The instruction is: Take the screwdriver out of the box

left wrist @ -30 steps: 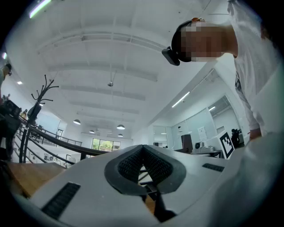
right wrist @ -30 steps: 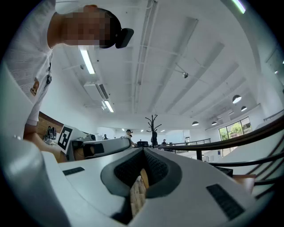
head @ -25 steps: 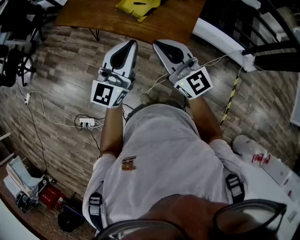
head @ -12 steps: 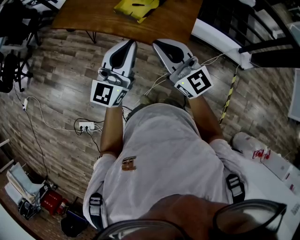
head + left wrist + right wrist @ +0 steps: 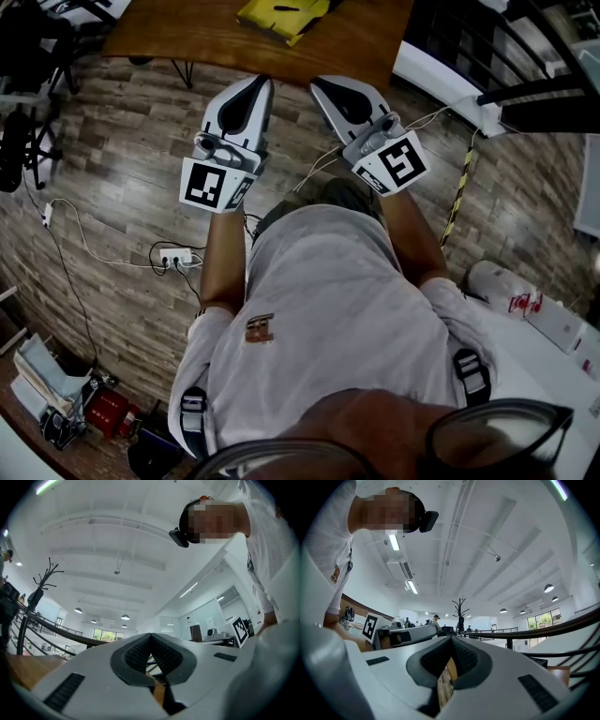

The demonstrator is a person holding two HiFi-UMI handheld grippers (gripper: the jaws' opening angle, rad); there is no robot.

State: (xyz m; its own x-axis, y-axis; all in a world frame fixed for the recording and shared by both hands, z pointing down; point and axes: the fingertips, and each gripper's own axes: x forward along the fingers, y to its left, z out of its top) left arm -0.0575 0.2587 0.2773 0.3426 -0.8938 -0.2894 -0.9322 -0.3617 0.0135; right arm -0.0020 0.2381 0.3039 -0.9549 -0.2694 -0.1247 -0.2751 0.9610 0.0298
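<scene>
While left gripper (image 5: 265, 84) and right gripper (image 5: 315, 84) hang by the table (image 5: 187, 37) near edge, jaws pressed together, empty, yellow box (image 5: 281, 13) beyond

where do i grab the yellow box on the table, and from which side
Likely the near corner, from the person's side: the yellow box lies flat on the wooden table, that thin corner pointing toward the person. Its far part is out of frame.
</scene>
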